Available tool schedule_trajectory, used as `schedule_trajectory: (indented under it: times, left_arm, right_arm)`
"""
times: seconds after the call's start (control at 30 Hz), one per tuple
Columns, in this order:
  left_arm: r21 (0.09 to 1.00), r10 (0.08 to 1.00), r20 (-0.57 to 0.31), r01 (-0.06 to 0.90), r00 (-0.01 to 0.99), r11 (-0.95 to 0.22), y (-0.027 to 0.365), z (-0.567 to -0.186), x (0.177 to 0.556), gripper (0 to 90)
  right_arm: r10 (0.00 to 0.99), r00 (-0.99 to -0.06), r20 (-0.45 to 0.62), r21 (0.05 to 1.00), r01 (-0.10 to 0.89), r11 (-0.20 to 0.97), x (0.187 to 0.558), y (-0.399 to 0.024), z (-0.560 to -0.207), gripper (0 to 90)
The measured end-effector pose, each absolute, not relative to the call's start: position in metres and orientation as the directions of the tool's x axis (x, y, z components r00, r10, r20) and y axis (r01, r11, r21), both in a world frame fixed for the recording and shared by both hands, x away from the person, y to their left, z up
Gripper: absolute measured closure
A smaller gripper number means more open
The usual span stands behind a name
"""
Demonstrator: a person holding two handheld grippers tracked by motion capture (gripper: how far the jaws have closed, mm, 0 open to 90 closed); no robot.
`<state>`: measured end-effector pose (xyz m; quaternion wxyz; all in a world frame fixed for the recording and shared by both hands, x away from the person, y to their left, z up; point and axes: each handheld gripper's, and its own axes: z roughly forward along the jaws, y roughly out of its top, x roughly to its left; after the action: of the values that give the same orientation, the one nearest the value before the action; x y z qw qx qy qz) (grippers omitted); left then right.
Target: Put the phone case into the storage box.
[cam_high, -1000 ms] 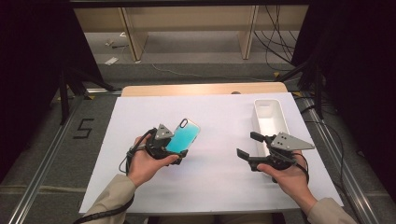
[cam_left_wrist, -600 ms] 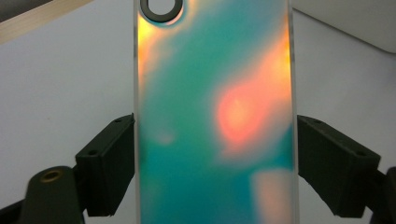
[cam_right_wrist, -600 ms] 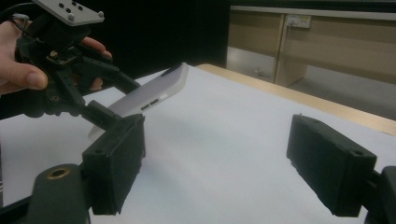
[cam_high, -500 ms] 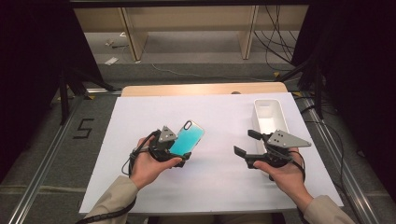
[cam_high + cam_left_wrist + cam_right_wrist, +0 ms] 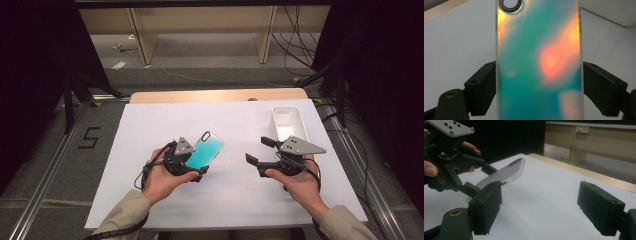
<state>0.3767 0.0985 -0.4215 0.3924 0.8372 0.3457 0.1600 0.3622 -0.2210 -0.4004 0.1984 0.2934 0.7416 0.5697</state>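
The left gripper [image 5: 196,162] had the phone case [image 5: 205,149] clamped by its two long edges, and in the left gripper view its black jaws pressed flat on either side of the case [image 5: 537,65], holding it just above the white sheet [image 5: 150,135] on the table. What a finish on that case: teal washing into orange and pink, with a dark oval camera cut-out [image 5: 510,3] at the far end. No brand name or printing could be read on the side that showed.

Over on the other side, the right gripper [image 5: 261,153] sat with its jaws apart and nothing between them, well clear of the case and pointed across at it. From the right gripper view the case [image 5: 504,173] tilted upward, its far end raised off the sheet, gripped by the left gripper [image 5: 477,178].

Behind the right hand [image 5: 295,180] a white rectangular tray [image 5: 286,114] stood near the sheet's right edge. The one piece of writing on show was a dark "5" [image 5: 90,137] marked on the grey floor to the left of the table.
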Motion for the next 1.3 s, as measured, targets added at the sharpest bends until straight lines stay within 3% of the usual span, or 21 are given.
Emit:
schedule_trajectory:
  times: [1.3]
  left_arm:
    - [0.768,0.622,0.004,0.396,0.783,-0.504,0.06,-0.425,0.36,17.3]
  right_arm:
    - [0.654,-0.754,0.069,0.954,0.241,0.177,0.383,-0.193,-0.402,21.0]
